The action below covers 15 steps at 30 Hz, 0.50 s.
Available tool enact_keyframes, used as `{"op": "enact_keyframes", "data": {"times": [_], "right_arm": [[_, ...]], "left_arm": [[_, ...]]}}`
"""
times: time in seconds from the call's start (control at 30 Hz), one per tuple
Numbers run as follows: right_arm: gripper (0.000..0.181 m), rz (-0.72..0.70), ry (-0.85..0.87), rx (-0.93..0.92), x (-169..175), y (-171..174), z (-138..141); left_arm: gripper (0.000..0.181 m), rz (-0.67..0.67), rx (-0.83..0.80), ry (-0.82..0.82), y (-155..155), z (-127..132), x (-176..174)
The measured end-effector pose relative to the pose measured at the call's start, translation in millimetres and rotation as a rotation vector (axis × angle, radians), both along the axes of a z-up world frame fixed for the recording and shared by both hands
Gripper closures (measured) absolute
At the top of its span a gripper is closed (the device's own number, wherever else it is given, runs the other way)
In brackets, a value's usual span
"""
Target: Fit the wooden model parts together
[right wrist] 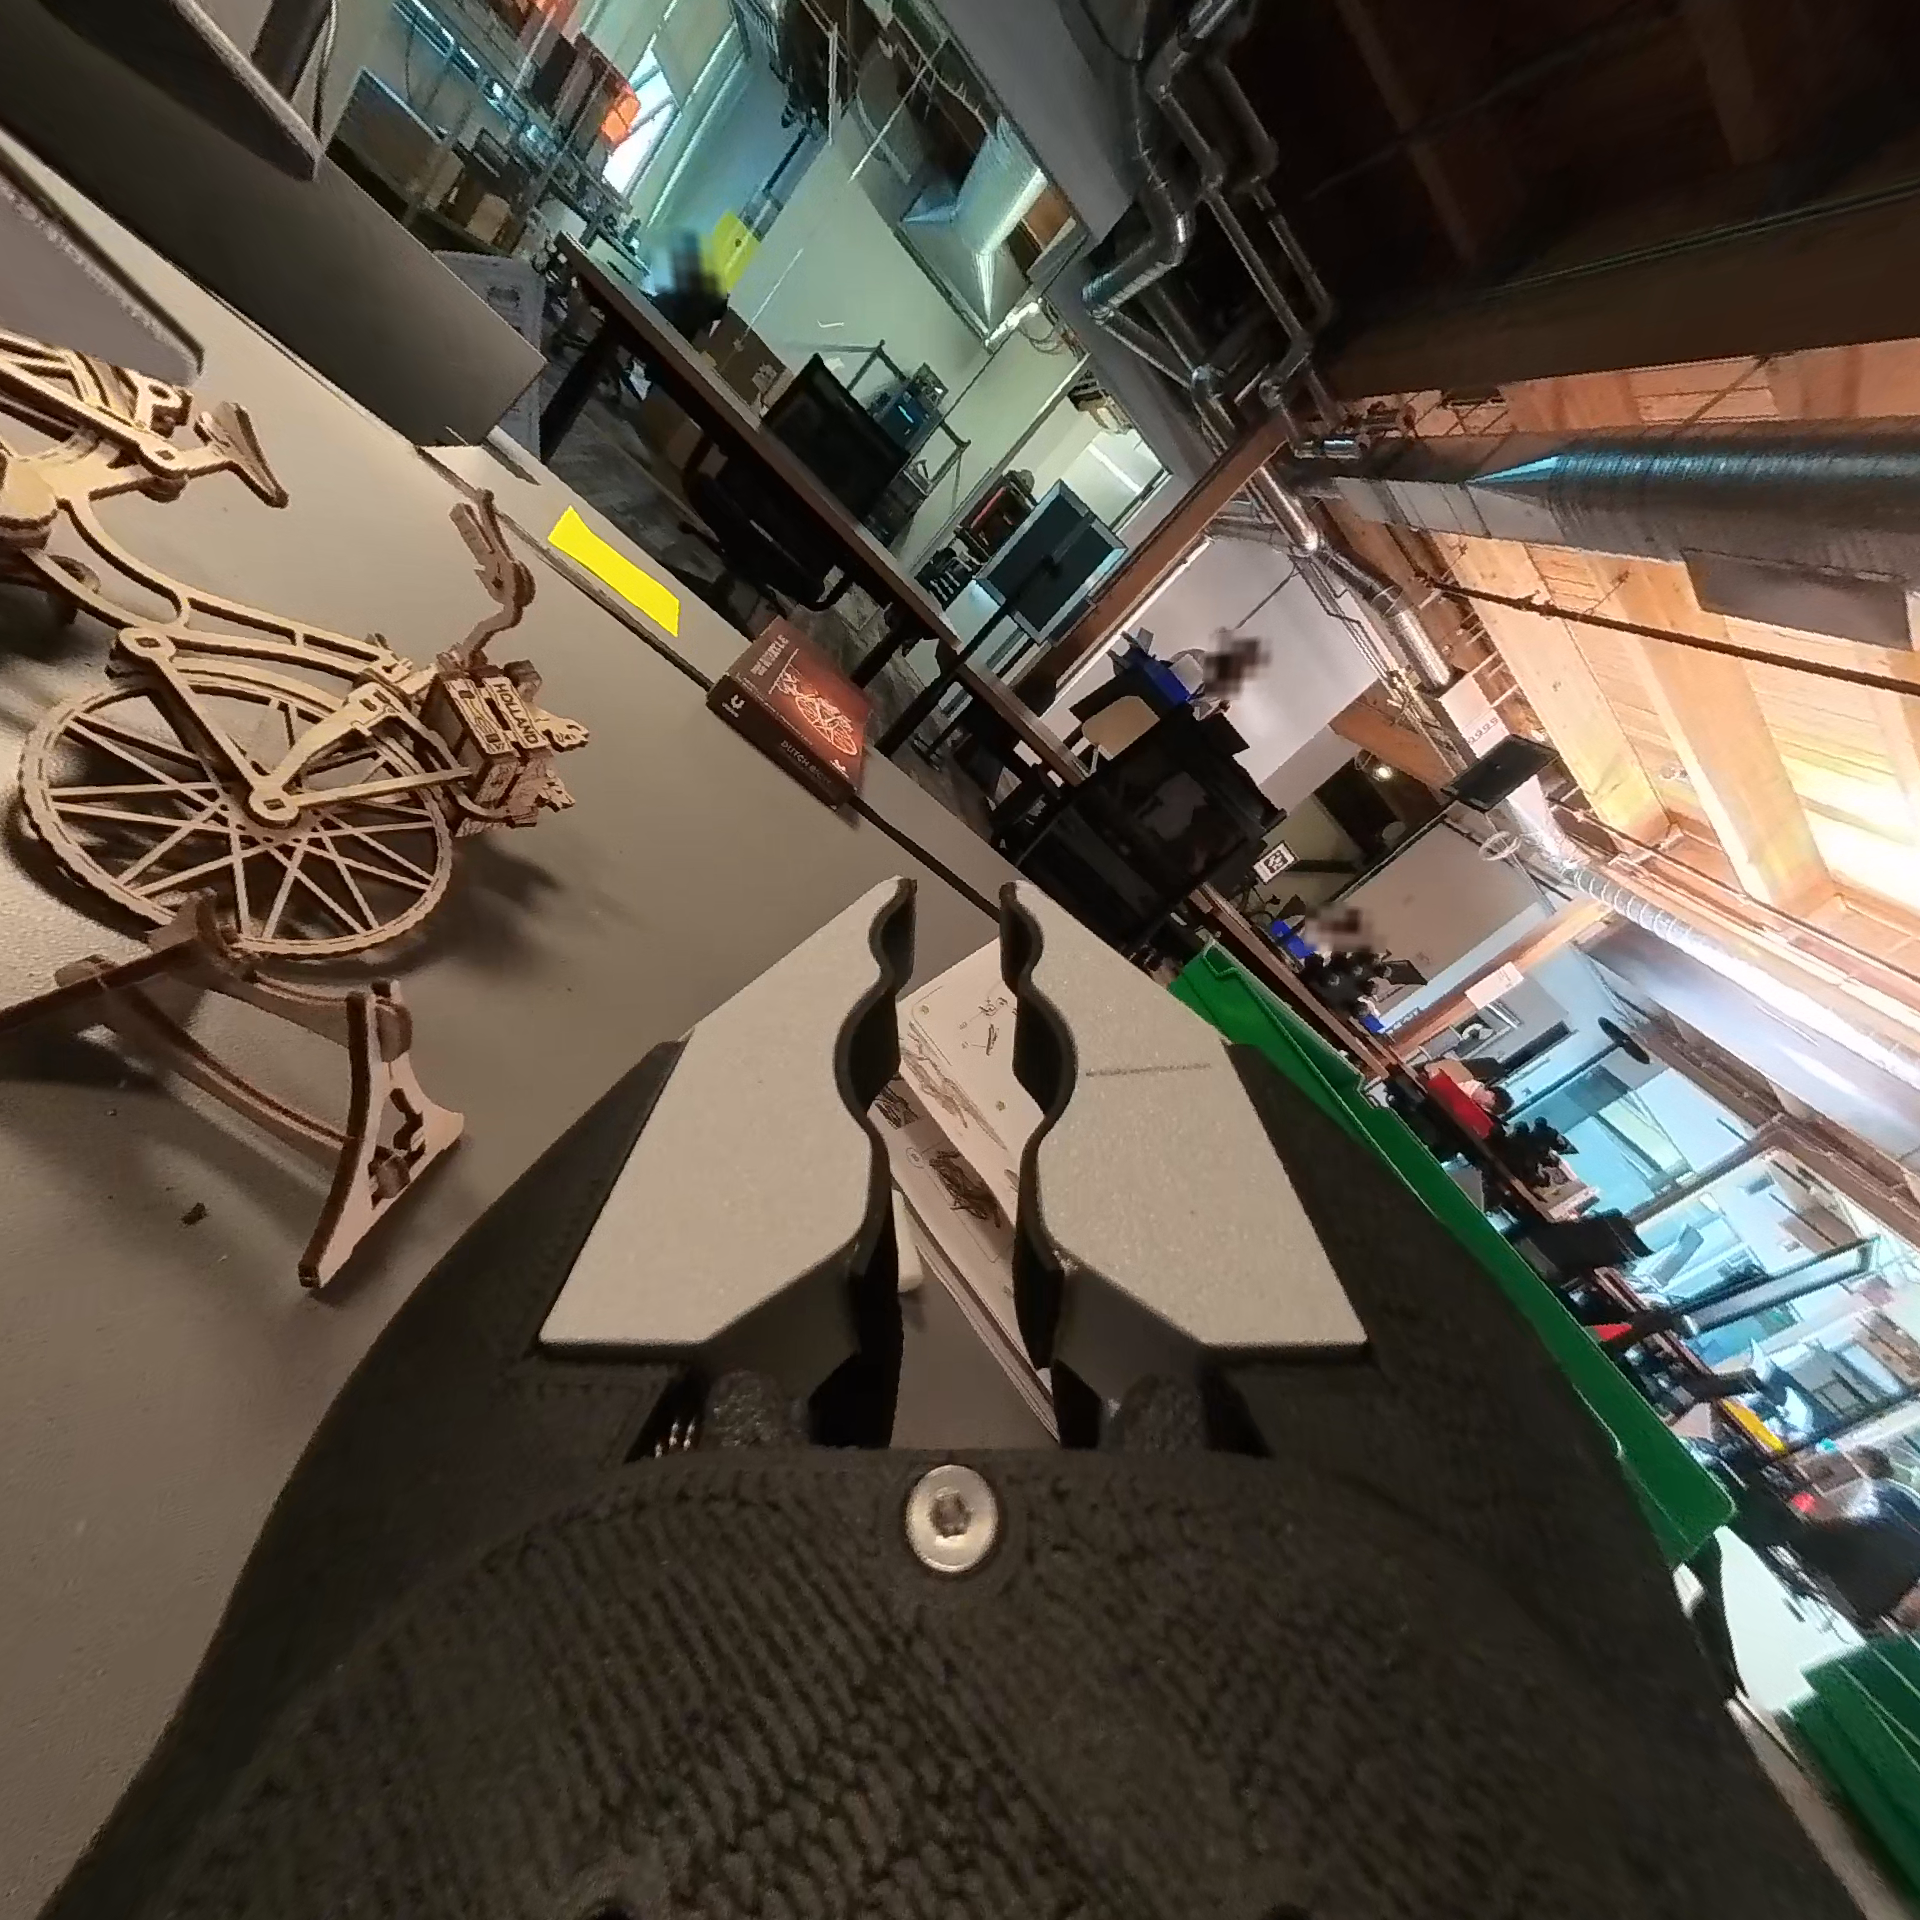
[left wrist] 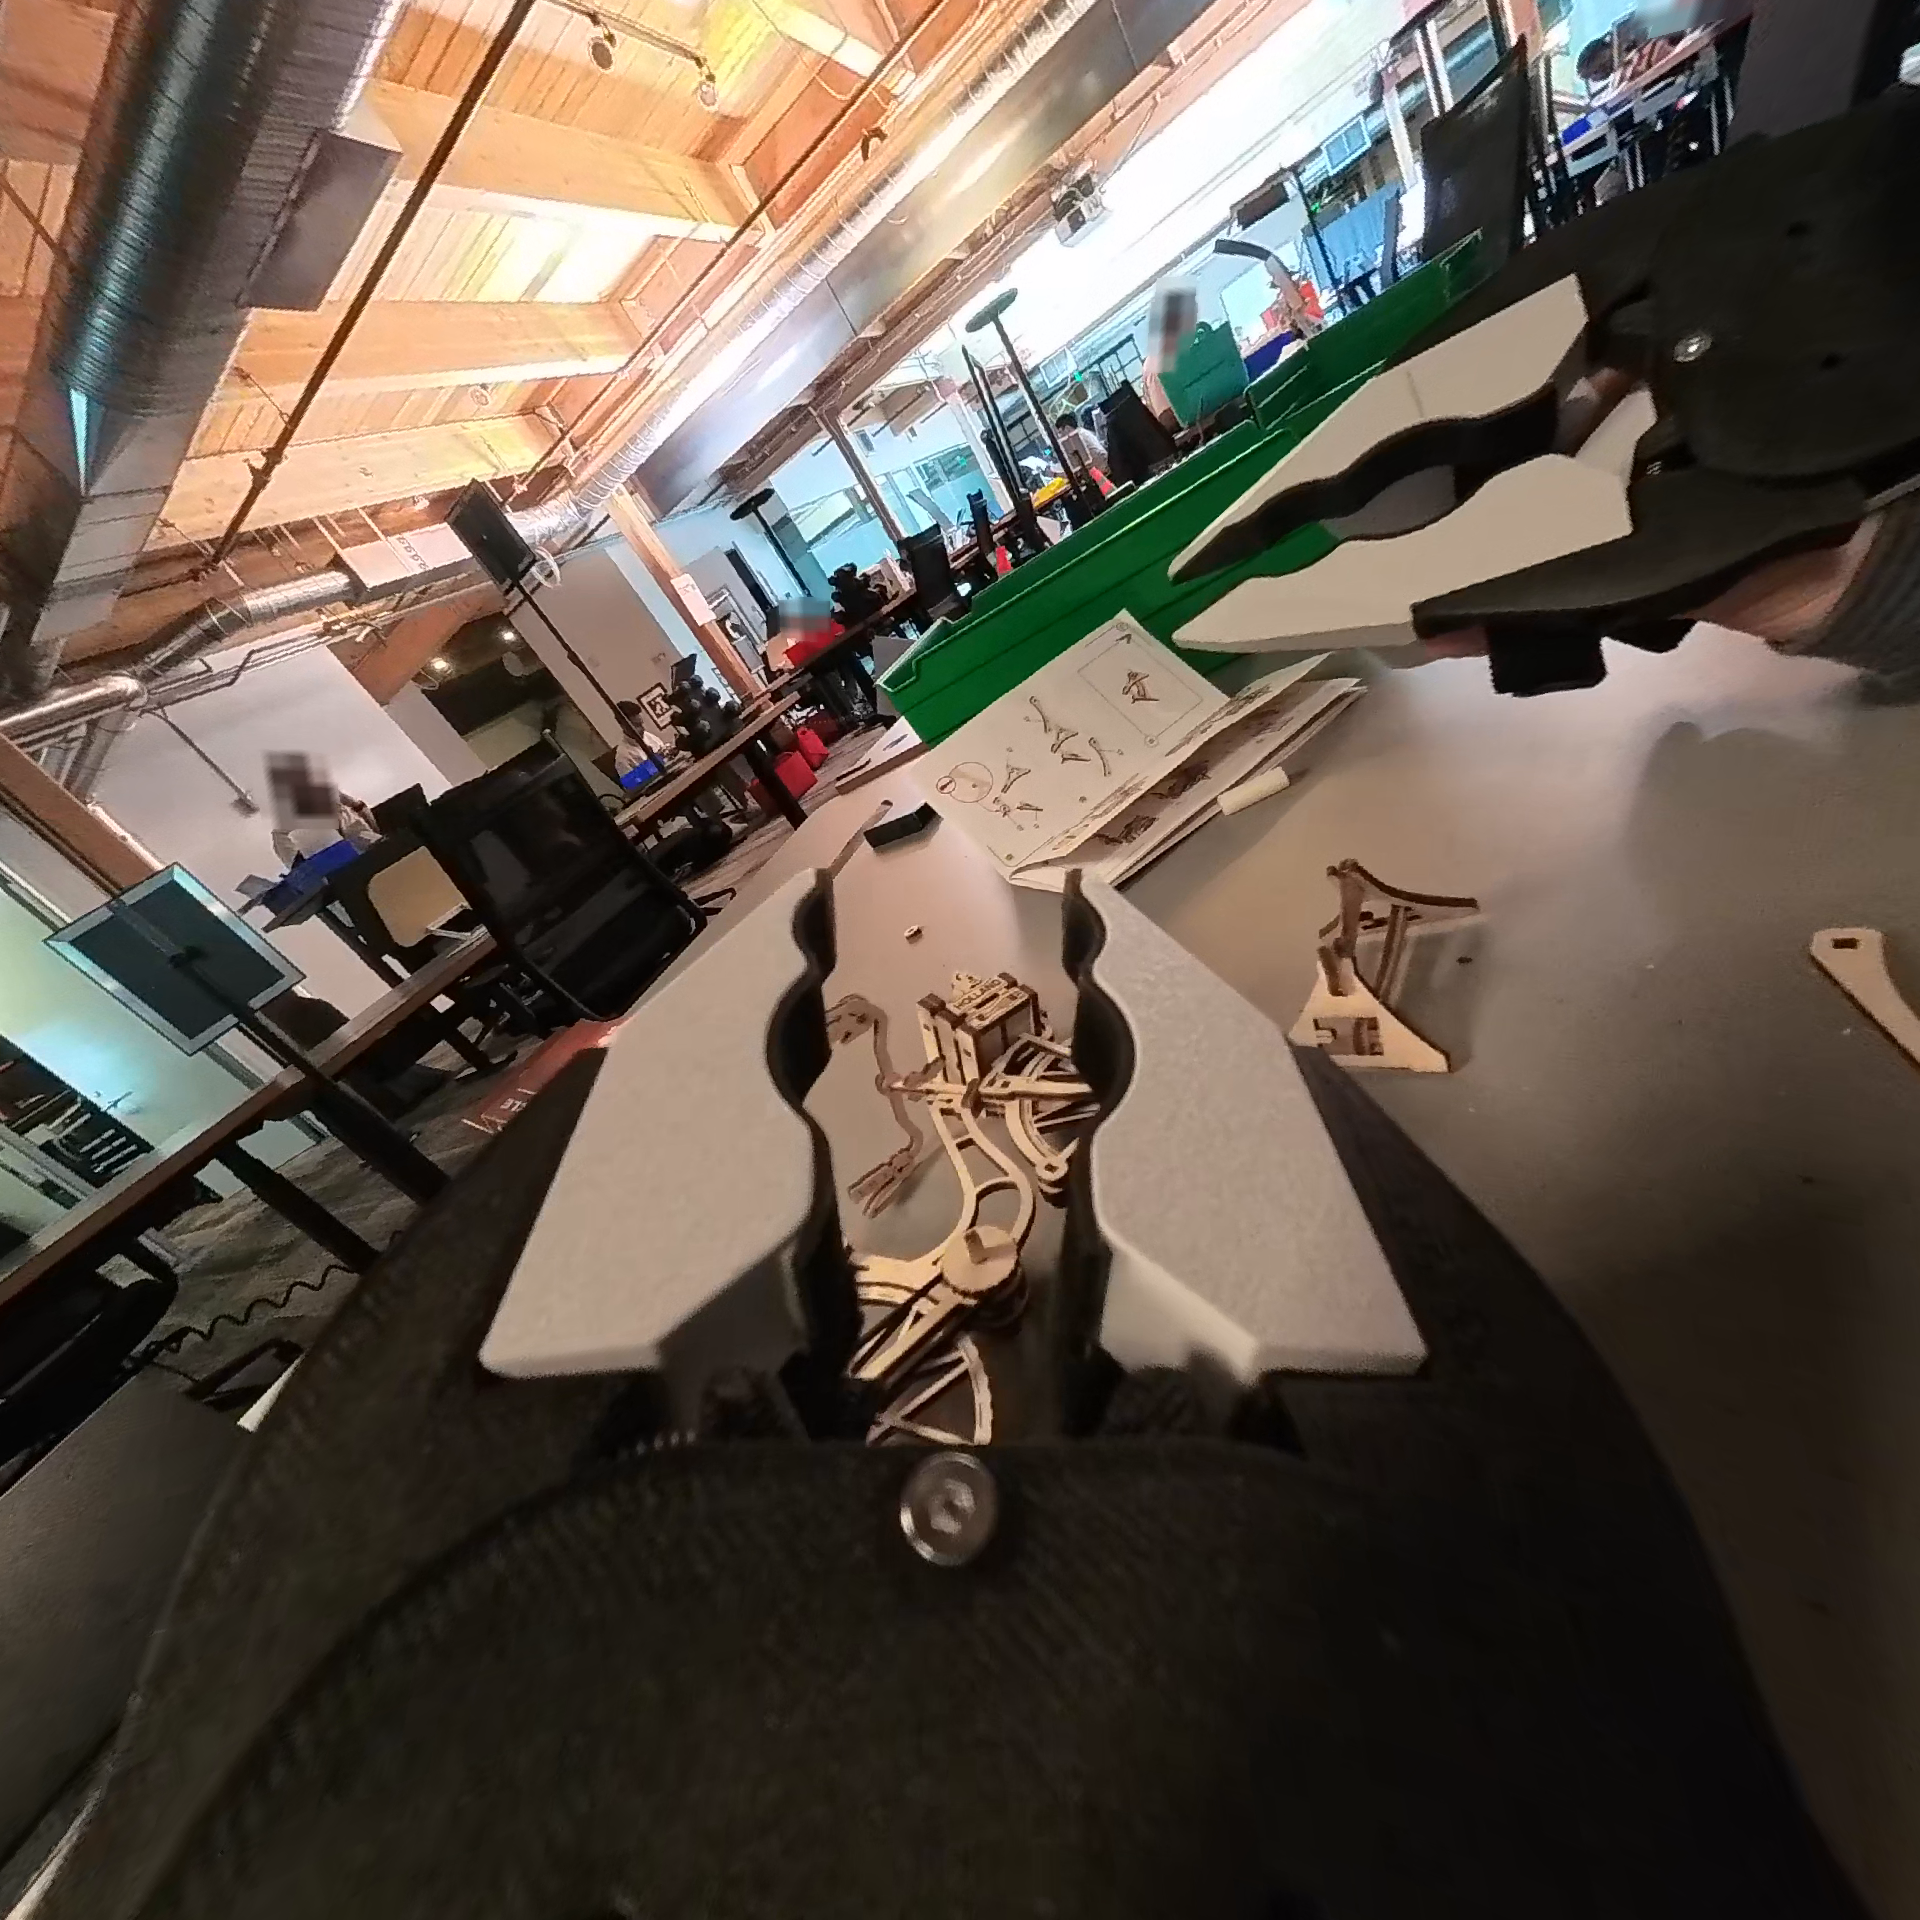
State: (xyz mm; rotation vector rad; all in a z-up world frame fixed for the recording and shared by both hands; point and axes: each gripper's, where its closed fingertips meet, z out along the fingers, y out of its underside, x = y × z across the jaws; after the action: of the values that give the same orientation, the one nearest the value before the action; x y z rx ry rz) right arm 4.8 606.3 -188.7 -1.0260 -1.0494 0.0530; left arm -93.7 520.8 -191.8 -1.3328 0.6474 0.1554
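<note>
A wooden bicycle model (left wrist: 966, 1101) lies flat on the grey table (left wrist: 1558, 1195). My left gripper (left wrist: 948, 894) is low over it and open, with one finger on each side of the frame and rear wheel. I cannot see either finger touching it. The bicycle also shows at the left of the right wrist view (right wrist: 239, 790). A wooden stand (left wrist: 1361, 997) rests just right of the bicycle, and it is in the right wrist view too (right wrist: 384, 1132). My right gripper (right wrist: 956, 896) is held in the air, narrowly open and empty. It appears at the upper right of the left wrist view (left wrist: 1190, 608).
A loose flat wooden piece (left wrist: 1870, 987) lies at the right edge. An open instruction booklet (left wrist: 1122, 748) lies behind the parts, in front of stacked green trays (left wrist: 1039, 592). A dark box (right wrist: 800, 717) and a yellow tape strip (right wrist: 613, 566) sit near the table's far edge. About 15 cm separates my left fingertips from my right. From either gripper's tips it is about 15 cm to the loose flat wooden piece (left wrist: 1870, 987).
</note>
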Motion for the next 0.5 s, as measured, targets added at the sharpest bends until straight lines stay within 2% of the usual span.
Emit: {"op": "enact_keyframes", "data": {"times": [0.23, 0.33, 0.5], "right_arm": [[0.167, 0.003, -0.002, -0.005, -0.4, -0.1, -0.8], [0.167, 0.004, -0.002, -0.006, -0.5, -0.2, -0.9], [0.167, 0.011, -0.009, -0.019, -2.0, -0.1, -3.4]], "left_arm": [[0.139, -0.003, -0.001, 0.002, -0.2, -0.2, 0.6], [0.155, -0.026, -0.003, 0.021, -1.8, -2.2, 5.1], [0.155, -0.027, -0.005, 0.039, -2.0, -3.6, 7.1]]}}
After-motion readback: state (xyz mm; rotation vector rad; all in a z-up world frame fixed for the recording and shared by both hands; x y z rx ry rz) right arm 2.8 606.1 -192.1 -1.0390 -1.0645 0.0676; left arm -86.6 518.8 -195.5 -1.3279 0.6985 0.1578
